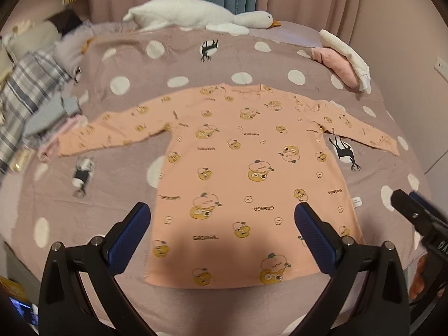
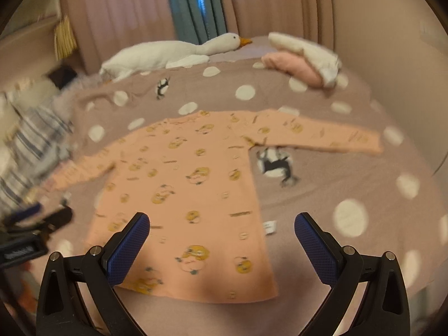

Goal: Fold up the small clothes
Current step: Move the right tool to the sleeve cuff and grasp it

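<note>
- Far left: heap of unfolded clothes [image 1: 33, 103], plaid and grey, at the bed edge. The shirt's left cuff runs up against it.
- left gripper [image 1: 222, 224]: jaws spread wide, nothing held, hovering over the hem end of the shirt.
- Centre: peach long-sleeve shirt [image 1: 246, 173] lies flat on the dotted bedspread [image 1: 120, 84], neckline away from the cameras, hem nearest, both sleeves out sideways. No fold made yet, as far as I can judge.
- right gripper [image 2: 222, 229]: fingers also released and empty, over the shirt's right hem corner and the bare spread beside it.
- Far right: folded pink and white pieces [image 1: 344, 61] stacked near the wall; plush goose [image 1: 196, 14] behind.
- Suggested start: sleeves first.
  - Pinch each cuff, one layer only, not the bedspread.
  - Lift the left cuff clear of the heap before carrying it across.
  - Lay each sleeve across the chest, crease at the shoulder seam.
  - Then hem corners up to the neckline, both sides level.
</note>
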{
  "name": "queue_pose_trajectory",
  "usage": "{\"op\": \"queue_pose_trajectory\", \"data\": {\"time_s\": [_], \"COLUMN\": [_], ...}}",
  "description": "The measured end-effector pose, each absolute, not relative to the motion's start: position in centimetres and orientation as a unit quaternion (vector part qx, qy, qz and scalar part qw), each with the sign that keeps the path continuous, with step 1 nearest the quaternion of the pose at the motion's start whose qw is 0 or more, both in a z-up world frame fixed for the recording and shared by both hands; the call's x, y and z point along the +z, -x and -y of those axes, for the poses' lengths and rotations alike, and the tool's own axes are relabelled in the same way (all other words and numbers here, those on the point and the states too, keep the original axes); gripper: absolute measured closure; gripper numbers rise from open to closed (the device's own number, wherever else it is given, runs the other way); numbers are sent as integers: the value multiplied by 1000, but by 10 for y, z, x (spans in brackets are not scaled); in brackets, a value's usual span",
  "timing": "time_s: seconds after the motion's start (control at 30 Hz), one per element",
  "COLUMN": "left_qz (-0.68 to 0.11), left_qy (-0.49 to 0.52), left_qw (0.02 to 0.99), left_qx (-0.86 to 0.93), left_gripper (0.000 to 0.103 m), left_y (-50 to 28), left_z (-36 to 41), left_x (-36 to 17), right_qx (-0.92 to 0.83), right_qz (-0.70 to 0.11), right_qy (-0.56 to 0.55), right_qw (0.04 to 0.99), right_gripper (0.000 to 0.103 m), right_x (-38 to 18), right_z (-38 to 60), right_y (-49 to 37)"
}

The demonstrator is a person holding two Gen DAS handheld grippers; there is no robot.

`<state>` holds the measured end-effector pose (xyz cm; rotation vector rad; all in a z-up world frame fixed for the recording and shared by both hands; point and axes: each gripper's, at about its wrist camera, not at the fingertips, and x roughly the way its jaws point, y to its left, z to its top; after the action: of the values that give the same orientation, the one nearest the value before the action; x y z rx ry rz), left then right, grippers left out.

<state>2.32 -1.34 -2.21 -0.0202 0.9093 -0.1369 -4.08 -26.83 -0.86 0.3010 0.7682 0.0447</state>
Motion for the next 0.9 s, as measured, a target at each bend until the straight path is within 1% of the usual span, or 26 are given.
{"op": "queue_pose_trajectory", "data": {"time_s": [0.17, 0.27, 0.33, 0.43, 0.67, 0.9], "left_qz": [-469, -496, -505, -507, -502, -506], "left_qy": [46, 102, 152, 196, 224, 221], "left_qw": [875, 852, 837, 827, 824, 821], "left_qx": [-106, -132, -144, -146, -138, -141], "left_gripper": [0, 0, 0, 0, 0, 0], "left_y": [-43, -59, -70, -82, -116, -151], "left_z": [16, 13, 7, 5, 7, 21], "left_x": [-50, -70, -81, -87, -88, -89], "right_qx": [-9, -40, -54, -78, -117, -118], "right_qz": [-375, -368, -353, -339, -311, -293], "right_qy": [-240, -286, -324, -369, -417, -444], "right_qw": [895, 883, 876, 862, 846, 839], "right_gripper": [1, 1, 1, 1, 1, 1], "right_x": [-45, -60, -69, -83, -104, -112], "right_z": [315, 346, 372, 410, 483, 519], "right_y": [36, 36, 34, 25, -17, -68]}}
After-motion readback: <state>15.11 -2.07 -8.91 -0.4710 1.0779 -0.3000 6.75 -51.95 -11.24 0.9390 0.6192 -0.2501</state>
